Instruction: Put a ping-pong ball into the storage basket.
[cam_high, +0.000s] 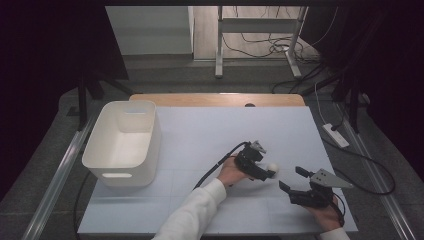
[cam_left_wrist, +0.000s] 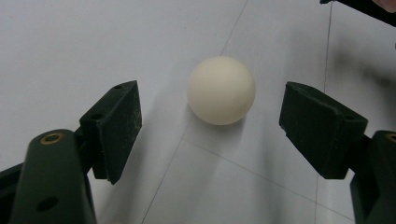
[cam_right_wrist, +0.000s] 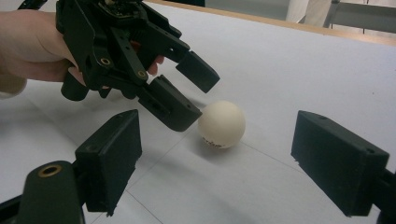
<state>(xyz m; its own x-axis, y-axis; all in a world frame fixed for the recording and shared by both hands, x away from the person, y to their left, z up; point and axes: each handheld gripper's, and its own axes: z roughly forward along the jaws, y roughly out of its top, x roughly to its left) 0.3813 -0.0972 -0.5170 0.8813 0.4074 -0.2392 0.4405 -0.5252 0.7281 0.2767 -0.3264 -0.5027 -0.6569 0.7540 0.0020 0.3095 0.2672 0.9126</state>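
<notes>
A small cream ball (cam_high: 272, 168) (cam_left_wrist: 221, 90) (cam_right_wrist: 222, 124) lies on the white table sheet (cam_high: 210, 135). My left gripper (cam_high: 267, 171) (cam_left_wrist: 210, 126) (cam_right_wrist: 194, 95) is open, tilted down at the ball, its jaws on either side of it and just short of it, not touching. My right gripper (cam_high: 294, 179) (cam_right_wrist: 215, 163) rests near the front right of the table, open with nothing between its jaws, pointing toward the ball and the left gripper.
A white plastic bin (cam_high: 123, 142), nothing visible inside, stands at the table's left side. A wooden strip (cam_high: 220, 99) runs along the far edge. Cables and a power strip (cam_high: 335, 135) lie on the floor to the right.
</notes>
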